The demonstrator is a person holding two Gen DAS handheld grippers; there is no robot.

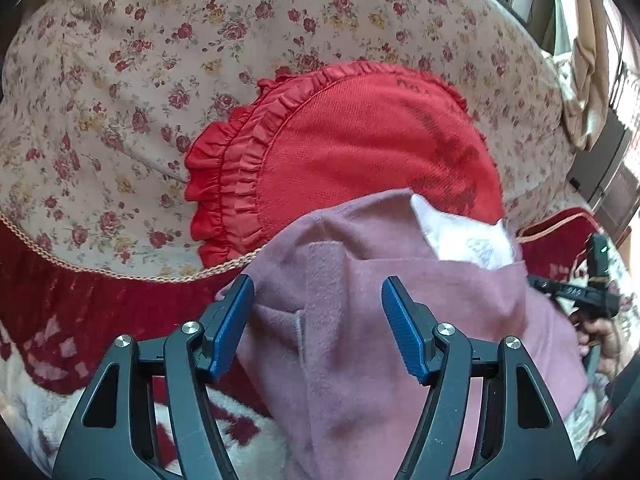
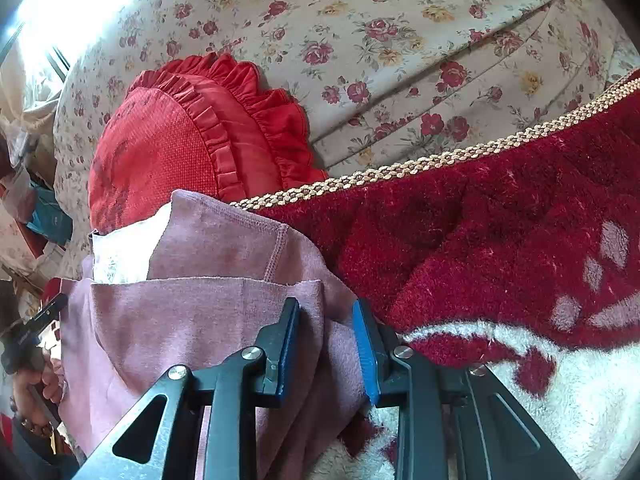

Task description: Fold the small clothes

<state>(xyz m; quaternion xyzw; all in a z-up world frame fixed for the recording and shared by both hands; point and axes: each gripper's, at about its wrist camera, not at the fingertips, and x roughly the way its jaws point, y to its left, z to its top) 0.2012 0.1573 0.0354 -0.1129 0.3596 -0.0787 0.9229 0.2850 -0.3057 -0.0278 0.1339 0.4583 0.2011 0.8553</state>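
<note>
A small dusty-pink fleece garment (image 1: 360,320) with a white inner label (image 1: 460,240) lies bunched on a red and white blanket. My left gripper (image 1: 318,320) is open, its blue pads (image 1: 404,328) apart with the pink cloth lying between them. In the right wrist view the same garment (image 2: 180,320) fills the lower left. My right gripper (image 2: 326,344) has its jaws partly open around a fold of the pink cloth, its pads (image 2: 366,352) not pressed together.
A red frilled round cushion (image 1: 340,148) leans against the floral sofa back (image 1: 160,40), just behind the garment. The red and white plush blanket (image 2: 500,240) with gold braid edging (image 2: 400,168) covers the seat. The other gripper and hand (image 1: 592,304) show at the right edge.
</note>
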